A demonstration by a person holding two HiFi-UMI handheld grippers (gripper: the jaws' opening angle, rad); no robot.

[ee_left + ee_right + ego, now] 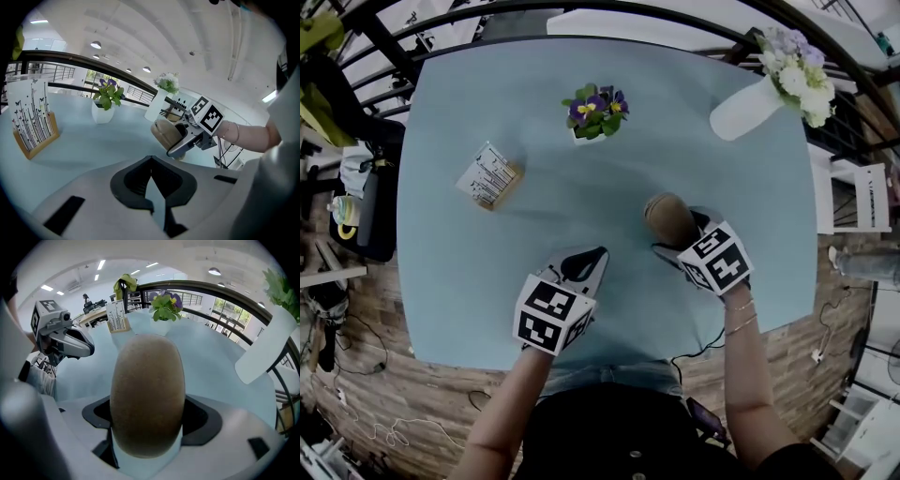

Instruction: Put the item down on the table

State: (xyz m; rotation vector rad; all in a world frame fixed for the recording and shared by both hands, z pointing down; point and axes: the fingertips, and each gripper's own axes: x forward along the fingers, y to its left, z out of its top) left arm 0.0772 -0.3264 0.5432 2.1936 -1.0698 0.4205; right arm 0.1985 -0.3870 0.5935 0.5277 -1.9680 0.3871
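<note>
The right tool (677,232) pinches a brown egg-shaped thing (666,214) over the blue surface (469,281) near the flower pot (595,112), and the left tool (598,254) is pressed together.

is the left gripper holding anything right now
No, the left gripper's jaws meet with nothing between them; the brown oval item is in the right gripper.

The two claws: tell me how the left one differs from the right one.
The left claw is shut and empty; the right claw is shut on a brown oval item. In the head view the left claw angles up and right, while the right claw angles up and left. Both are over the blue table.
</note>
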